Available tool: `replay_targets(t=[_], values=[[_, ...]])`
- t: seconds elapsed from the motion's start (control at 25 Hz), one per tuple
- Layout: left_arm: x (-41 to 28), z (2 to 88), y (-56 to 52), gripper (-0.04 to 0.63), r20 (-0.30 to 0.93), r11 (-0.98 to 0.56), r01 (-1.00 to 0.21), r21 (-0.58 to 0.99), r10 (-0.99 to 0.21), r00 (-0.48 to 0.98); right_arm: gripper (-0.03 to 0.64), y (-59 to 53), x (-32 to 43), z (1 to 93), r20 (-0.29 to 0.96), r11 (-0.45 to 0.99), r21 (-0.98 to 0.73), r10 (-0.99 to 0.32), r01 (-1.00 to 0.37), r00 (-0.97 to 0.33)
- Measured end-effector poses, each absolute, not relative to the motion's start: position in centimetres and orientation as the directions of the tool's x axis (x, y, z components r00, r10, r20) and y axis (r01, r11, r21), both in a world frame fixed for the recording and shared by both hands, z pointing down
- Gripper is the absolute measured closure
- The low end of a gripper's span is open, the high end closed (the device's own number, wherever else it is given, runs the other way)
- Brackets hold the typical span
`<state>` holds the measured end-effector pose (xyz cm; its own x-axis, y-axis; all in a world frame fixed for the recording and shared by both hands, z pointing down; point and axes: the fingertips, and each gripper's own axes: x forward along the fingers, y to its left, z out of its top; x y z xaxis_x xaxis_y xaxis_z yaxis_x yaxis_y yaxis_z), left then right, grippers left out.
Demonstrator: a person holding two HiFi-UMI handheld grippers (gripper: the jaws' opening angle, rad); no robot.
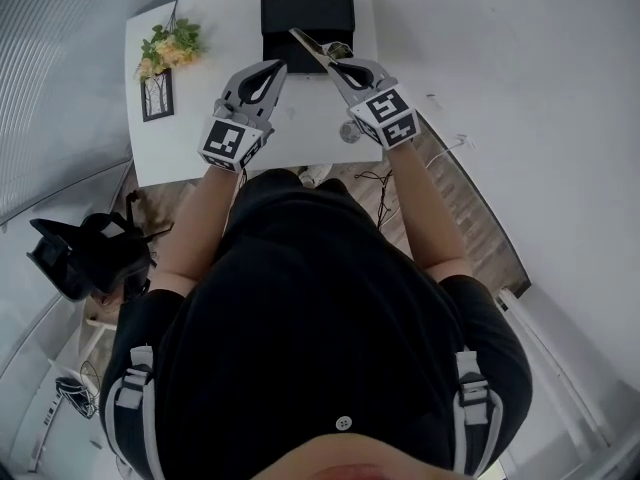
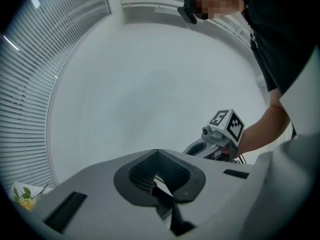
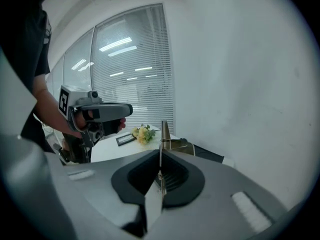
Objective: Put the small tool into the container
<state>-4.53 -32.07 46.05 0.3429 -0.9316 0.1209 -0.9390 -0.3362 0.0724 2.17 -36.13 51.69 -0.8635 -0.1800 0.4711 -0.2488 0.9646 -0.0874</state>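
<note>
Right gripper (image 3: 160,170): fingers clamped on thin tool (image 3: 164,132); container (image 1: 307,13) just beyond the tips. Left gripper (image 1: 281,66): fingers together, nothing between.

I count one white desk (image 1: 310,133), one black rectangular container (image 1: 307,16), one thin brass-coloured metal tool (image 1: 308,46), one bunch of yellow flowers (image 1: 168,48), one dark picture frame (image 1: 157,95), and two grey grippers: left gripper (image 1: 278,65), right gripper (image 1: 333,66).

Head cam: overhead, steeply down onto left gripper (image 1: 276,66), right gripper (image 1: 328,60), white table (image 1: 175,150) | left gripper view: along jaws, faces bare wall (image 2: 150,94) | right gripper view: faces blinds (image 3: 131,84) | shared: flowers (image 1: 170,46), all three.
</note>
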Motion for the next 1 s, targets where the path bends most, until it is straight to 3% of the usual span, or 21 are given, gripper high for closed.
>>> replay_targets(t=[0.48, 1.0], values=[[-7.7, 50.8, -35.6, 0.588, 0.172, -0.331, -0.938, 0.1, -0.923, 0.344, 0.601, -39.6, -1.7, 59.2, 0.665, 0.984, -0.082, -0.063, -0.156, -0.744], [-8.9, 55.3, -37.4, 0.588, 0.207, -0.332, -0.93, 0.157, -0.91, 0.36, 0.601, -39.8, -4.1, 65.2, 0.753, 0.983, -0.146, 0.04, -0.108, -0.656]])
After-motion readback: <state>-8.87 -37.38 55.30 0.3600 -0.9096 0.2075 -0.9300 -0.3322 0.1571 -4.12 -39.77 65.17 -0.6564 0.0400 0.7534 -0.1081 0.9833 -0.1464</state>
